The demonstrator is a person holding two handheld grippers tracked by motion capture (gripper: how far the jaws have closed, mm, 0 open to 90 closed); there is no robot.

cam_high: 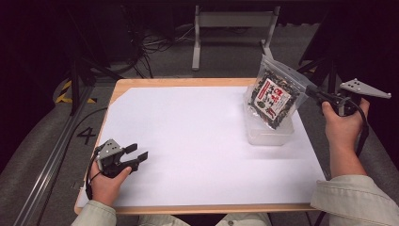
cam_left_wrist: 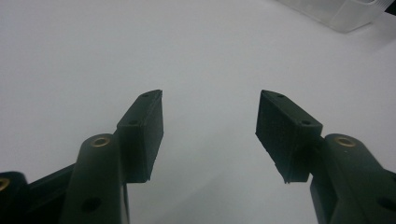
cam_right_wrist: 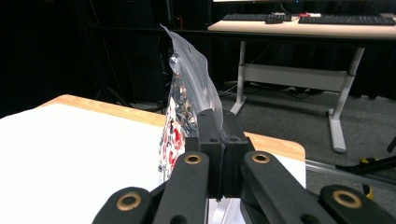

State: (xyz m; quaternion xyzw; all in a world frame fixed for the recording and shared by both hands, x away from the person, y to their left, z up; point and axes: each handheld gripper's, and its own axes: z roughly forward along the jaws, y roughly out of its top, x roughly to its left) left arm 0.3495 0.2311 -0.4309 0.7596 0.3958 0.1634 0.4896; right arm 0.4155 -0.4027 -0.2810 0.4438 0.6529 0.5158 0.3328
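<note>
High view — right tongs [cam_high: 308,89] pinching bag [cam_high: 272,96] edge, above tub [cam_high: 268,134]

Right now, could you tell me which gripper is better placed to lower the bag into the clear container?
The right gripper, probably: its jaws are shut on the bag, held above the clear container. The left gripper rests open, far across the table.

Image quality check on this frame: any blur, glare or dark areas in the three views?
High view: white table cover evenly lit, surroundings very dark. Left gripper view: jaws sharp, tub at top edge washed out. Right gripper view: bag shows sheen, jaws slightly soft, background dim.
</note>
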